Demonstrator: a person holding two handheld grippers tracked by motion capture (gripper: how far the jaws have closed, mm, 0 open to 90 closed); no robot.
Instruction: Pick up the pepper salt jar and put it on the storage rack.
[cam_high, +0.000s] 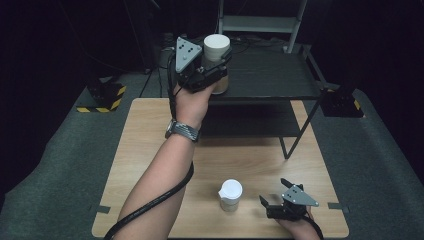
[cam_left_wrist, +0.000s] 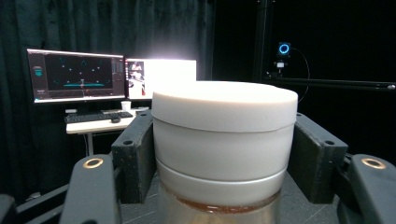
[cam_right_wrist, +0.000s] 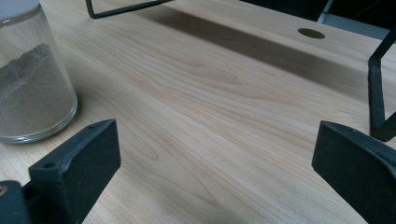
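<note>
A glass jar with a white lid (cam_high: 217, 52) is held at the front left of the black shelf's top level (cam_high: 270, 75). My left gripper (cam_high: 212, 67) is shut on it just below the lid; in the left gripper view both black fingers (cam_left_wrist: 135, 154) press against the jar (cam_left_wrist: 224, 135). A second white-lidded jar (cam_high: 230, 194) of grey powder stands on the wooden table (cam_high: 150, 150) near the front edge. My right gripper (cam_high: 272, 192) rests open on the table just right of that jar (cam_right_wrist: 28, 88), with nothing between its jaws.
The black two-level metal shelf stands across the table's back half, its leg (cam_high: 300, 132) reaching the tabletop (cam_right_wrist: 224, 107). A desk with monitors (cam_left_wrist: 77, 74) sits far off. Bare wood lies at the table's left.
</note>
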